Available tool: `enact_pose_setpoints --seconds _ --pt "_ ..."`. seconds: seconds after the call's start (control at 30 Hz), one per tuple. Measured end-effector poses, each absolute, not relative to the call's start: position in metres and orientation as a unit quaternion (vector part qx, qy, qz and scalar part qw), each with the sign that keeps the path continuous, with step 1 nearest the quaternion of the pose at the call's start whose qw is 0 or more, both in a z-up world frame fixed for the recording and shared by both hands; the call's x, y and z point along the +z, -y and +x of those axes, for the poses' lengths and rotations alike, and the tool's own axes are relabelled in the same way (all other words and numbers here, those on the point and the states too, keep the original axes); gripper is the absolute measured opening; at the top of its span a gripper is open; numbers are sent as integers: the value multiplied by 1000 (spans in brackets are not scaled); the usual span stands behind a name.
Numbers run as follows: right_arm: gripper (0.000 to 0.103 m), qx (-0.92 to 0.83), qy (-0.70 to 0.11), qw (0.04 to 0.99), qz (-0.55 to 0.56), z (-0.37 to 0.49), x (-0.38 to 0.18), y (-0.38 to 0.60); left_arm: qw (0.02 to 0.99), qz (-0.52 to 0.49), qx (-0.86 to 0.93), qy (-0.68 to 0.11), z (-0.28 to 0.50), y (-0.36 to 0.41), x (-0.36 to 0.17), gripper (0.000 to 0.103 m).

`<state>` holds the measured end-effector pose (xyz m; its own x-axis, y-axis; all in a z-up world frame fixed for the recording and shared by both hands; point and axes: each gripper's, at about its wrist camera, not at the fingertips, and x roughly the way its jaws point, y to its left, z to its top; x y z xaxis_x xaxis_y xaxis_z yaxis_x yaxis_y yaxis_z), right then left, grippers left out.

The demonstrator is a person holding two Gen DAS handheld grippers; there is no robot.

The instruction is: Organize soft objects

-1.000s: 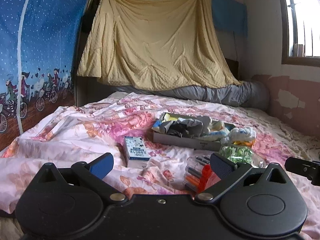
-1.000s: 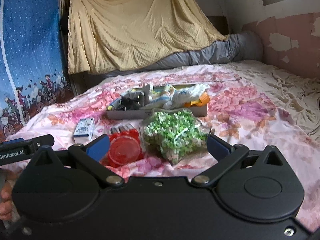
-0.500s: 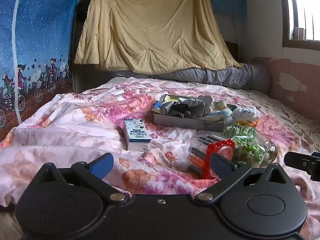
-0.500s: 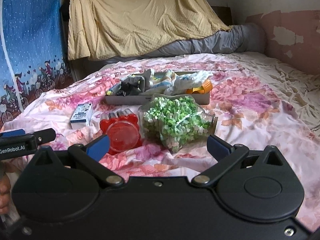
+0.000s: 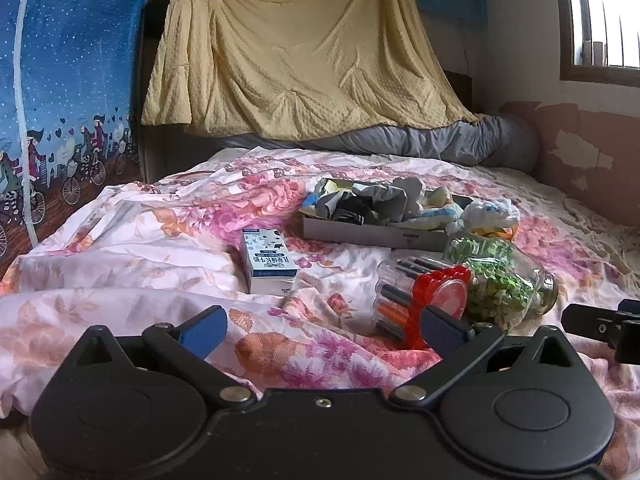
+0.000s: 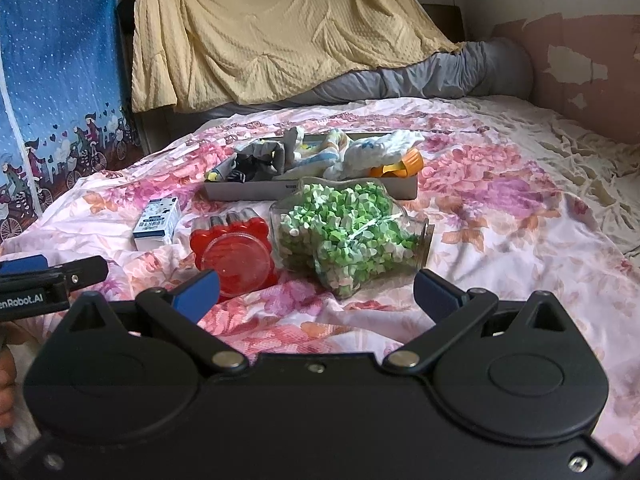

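Note:
A shallow grey tray (image 5: 372,236) (image 6: 256,191) lies on the floral bed and holds several crumpled soft cloths and socks: grey and black ones (image 5: 372,202) (image 6: 256,160) and white and pale blue ones (image 5: 486,212) (image 6: 376,150). My left gripper (image 5: 326,326) is open and empty, low over the bedspread, well short of the tray. My right gripper (image 6: 316,292) is open and empty, just in front of the glass jar. Each gripper's tip shows at the edge of the other's view.
A glass jar of green and white bits (image 5: 500,288) (image 6: 348,234) lies on its side before the tray. A clear tub of markers with a red lid (image 5: 424,300) (image 6: 234,252) lies left of it. A small blue-and-white carton (image 5: 266,266) (image 6: 158,222) lies further left.
Both grippers have drawn back and tilted slightly; the objects sit a little further off and higher in view. Jaws stay open and nothing on the bed has moved.

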<state>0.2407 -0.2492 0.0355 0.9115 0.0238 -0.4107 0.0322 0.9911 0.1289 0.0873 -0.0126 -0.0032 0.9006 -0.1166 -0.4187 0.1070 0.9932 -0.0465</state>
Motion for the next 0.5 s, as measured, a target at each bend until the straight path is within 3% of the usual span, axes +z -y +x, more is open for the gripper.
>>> enact_pose_setpoints --seconds 0.5 --pt "102 1 -214 974 68 242 34 250 974 -13 -61 -219 87 14 -3 102"
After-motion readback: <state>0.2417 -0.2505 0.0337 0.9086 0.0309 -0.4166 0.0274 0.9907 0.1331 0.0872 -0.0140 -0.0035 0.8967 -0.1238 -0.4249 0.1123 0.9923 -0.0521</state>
